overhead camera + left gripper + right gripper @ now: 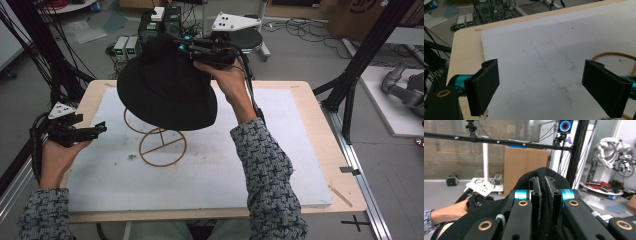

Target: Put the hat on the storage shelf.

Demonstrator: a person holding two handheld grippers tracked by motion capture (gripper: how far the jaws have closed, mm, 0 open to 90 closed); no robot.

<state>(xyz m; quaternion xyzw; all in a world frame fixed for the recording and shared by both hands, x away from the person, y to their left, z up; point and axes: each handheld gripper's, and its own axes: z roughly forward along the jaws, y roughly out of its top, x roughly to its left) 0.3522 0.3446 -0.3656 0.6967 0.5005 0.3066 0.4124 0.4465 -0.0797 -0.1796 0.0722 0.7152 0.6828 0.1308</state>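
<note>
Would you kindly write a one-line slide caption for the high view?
Right gripper pinches a black bucket hat above a wire stand while the open left gripper waits nearby.

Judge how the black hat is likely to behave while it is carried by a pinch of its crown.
The black hat is probably soft: its crown cloth bunches between the shut jaws of the right gripper. It seems light, since one small pinch carries it. Its brim droops only slightly, so it likely keeps shape and may sway above the wire stand.

The black hat hides the wire stand's top; its brim runs off the right gripper view's bottom edge.
</note>
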